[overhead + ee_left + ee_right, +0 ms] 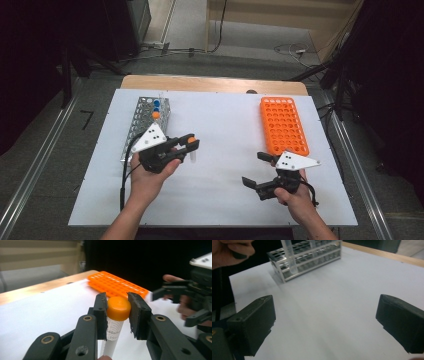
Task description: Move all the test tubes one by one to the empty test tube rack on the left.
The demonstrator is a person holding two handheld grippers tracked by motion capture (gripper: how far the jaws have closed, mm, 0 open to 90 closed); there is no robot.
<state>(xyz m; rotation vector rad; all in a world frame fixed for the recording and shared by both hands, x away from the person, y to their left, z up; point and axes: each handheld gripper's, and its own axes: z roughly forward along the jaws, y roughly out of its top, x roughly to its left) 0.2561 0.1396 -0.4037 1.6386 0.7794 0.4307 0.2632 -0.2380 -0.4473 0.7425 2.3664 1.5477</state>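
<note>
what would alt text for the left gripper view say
The left gripper clamps an orange-capped tube just under its cap, above a white table. An orange rack lies behind, and the other gripper, held in a hand, is at the right edge.

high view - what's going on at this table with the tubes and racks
A person works two hand-held grippers over a white table. The left gripper is shut on an orange-capped tube, held between the metal rack and the orange rack. The right gripper is open with nothing between its jaws, near the orange rack.
</note>
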